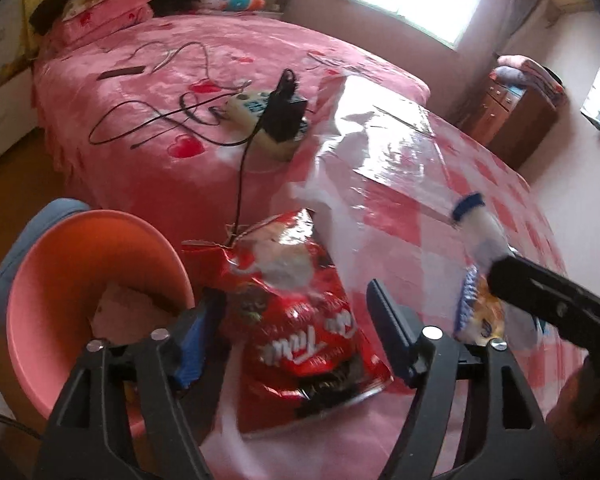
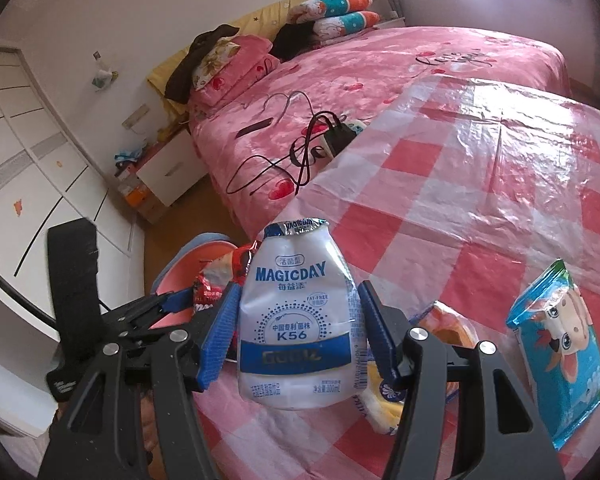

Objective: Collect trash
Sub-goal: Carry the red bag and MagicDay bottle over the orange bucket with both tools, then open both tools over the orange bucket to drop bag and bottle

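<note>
While the right gripper (image 2: 296,332) clamps a white Magicday bottle (image 2: 298,320) upright, foil cap up, above the table's (image 2: 480,184) near edge, the left gripper (image 1: 292,332) stands open around a crumpled red snack bag (image 1: 296,312), seemingly untouched, at the left edge beside a pink bin (image 1: 52,292). A blue packet (image 2: 560,356) lies right.

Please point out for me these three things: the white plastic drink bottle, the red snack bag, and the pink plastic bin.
White plastic drink bottle (image 2: 300,316): right wrist view, on its printed label.
Red foil snack bag (image 1: 300,320): left wrist view, on its front face.
Pink round plastic bin (image 1: 60,280): left wrist view, on its inner wall.
</note>
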`<state>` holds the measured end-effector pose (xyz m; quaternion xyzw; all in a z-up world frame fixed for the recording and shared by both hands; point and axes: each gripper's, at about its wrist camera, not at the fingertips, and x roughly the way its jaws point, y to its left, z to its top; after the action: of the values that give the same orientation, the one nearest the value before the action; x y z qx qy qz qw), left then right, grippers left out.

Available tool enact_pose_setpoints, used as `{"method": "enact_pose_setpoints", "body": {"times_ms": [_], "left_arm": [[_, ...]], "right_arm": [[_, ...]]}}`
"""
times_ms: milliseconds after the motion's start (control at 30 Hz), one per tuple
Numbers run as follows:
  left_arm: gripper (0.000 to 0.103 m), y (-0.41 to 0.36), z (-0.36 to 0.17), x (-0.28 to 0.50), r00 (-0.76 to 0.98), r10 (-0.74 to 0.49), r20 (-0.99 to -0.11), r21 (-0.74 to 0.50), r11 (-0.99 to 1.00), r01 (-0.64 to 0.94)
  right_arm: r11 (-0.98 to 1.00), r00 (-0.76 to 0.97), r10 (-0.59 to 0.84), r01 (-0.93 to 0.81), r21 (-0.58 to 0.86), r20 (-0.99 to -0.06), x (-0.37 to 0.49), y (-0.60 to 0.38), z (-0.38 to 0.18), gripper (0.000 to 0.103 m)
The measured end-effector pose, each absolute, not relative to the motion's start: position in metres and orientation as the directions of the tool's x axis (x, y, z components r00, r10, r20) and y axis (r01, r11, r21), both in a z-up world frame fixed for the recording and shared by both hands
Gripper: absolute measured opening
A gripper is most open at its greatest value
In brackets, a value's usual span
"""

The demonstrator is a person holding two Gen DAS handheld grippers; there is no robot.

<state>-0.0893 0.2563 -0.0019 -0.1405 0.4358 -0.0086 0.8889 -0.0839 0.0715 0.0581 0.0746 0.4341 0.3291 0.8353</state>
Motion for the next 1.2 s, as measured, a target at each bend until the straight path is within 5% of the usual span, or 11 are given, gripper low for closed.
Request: {"method": "enact_pose_setpoints", "body": {"times_ms": [267,500,933,967,1000,1067,1200], "left_arm": [[0.046,0.269,-0.003,-0.098,0.632,-0.186,-0.752,-0.336,0.933,-0.126],[0.045,0.295,0.003,-0.11,0.67,-0.209,-0.713,-0.412,0.897,-0.159],[0.046,0.4,-0.002,-0.153,0.705,-0.044,-0.707,-0.431,0.818,-0.382],[0.047,0.408,-0.008,-0.154,0.695,-0.027,-0.718,-0.426,0.807,-0.409],[0.049,0.414,-0.012,-0.155,0.686,-0.014,-0.727,-0.424,0.796,-0.432],[0.069,0.423,-0.018,-0.157,0.678,0.003,-0.735,-0.421,0.782,-0.46],[0.079,0.431,-0.023,-0.161,0.653,0.05,-0.756,-0.377,0.782,-0.496]], "right_arm": [[0.75,0.366,0.634,-0.505,0.426,-0.681,-0.084,0.086,0.052,0.06],[0.715,0.302,0.662,-0.529,0.457,-0.686,-0.085,0.109,0.045,0.06],[0.568,0.164,0.737,-0.677,0.469,-0.655,-0.101,0.216,0.06,0.06],[0.547,0.143,0.747,-0.688,0.477,-0.65,-0.1,0.227,0.058,0.062],[0.545,0.133,0.744,-0.687,0.48,-0.655,-0.099,0.235,0.054,0.075],[0.561,0.128,0.736,-0.666,0.492,-0.665,-0.095,0.24,0.047,0.085],[0.589,0.132,0.734,-0.613,0.526,-0.667,-0.092,0.229,0.042,0.085]]}}
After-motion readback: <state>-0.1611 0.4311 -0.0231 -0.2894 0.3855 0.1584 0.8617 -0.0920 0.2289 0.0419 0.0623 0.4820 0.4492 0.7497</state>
